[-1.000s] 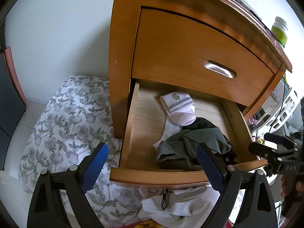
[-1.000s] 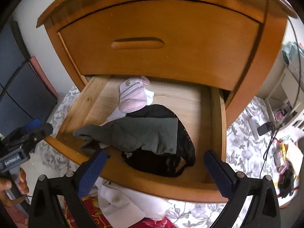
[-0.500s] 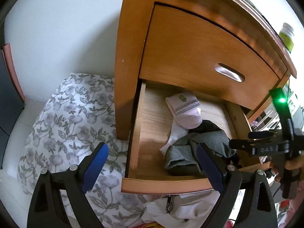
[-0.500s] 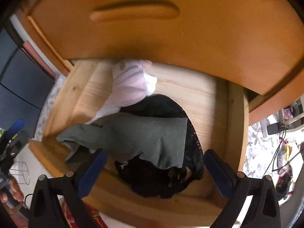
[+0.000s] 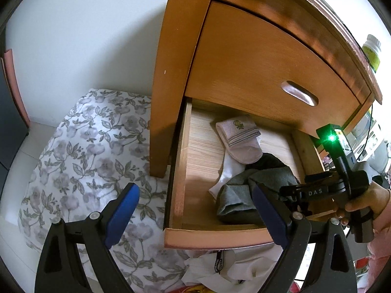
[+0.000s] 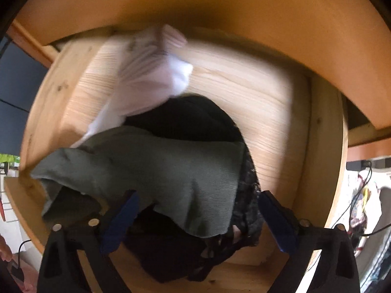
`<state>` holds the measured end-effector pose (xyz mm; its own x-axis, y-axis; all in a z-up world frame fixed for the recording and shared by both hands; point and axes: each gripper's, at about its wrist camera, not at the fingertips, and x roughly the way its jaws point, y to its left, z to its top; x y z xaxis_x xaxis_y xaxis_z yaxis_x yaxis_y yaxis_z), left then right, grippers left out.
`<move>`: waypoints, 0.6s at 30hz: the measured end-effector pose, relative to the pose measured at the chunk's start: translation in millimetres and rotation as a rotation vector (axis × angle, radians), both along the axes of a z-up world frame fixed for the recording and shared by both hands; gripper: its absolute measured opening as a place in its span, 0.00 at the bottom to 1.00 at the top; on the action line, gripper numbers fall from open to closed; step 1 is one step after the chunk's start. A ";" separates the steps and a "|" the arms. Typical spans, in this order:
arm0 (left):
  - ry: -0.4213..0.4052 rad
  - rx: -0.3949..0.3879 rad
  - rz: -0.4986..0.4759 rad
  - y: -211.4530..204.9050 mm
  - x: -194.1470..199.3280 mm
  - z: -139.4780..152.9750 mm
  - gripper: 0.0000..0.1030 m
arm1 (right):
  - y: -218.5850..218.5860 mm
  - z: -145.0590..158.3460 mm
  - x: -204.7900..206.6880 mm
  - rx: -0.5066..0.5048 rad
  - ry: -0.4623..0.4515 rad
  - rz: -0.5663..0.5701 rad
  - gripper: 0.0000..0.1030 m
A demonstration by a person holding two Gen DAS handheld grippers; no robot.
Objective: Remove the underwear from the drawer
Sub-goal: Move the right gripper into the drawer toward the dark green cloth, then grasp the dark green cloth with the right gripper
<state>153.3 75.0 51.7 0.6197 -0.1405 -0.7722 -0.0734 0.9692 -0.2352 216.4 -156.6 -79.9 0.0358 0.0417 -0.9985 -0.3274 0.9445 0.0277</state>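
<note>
Fingers (image 6: pixel 122 214) of the right gripper (image 6: pixel 198 217), lowered into the drawer (image 6: pixel 281 112), are closing, not yet gripping, around the grey underwear (image 6: pixel 171 171).

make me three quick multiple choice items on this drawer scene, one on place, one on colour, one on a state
1. Where does the pink sock lie?
A. at the back of the open drawer
B. on the floral sheet
C. on top of the cabinet

2. What colour is the cloth on top of the pile?
A. red
B. grey-green
C. yellow

3. How is the upper drawer?
A. pulled fully out
B. missing
C. shut

Answers:
1 A, the sock sits just under the upper drawer's front.
2 B, grey-green cloth covers the black lace garment.
3 C, its front sits flush in the cabinet.
</note>
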 end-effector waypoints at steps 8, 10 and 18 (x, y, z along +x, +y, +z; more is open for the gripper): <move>0.002 -0.004 -0.002 -0.2 -0.7 -0.1 0.91 | -3.2 -12.7 -1.4 0.052 0.072 -0.008 0.71; 0.002 -0.003 0.000 -0.2 -0.8 -0.2 0.91 | -5.0 -12.4 -1.5 0.061 0.070 -0.010 0.66; 0.006 -0.008 -0.004 -0.7 -1.8 -0.6 0.91 | -20.1 -2.0 -1.4 0.083 0.013 -0.041 0.42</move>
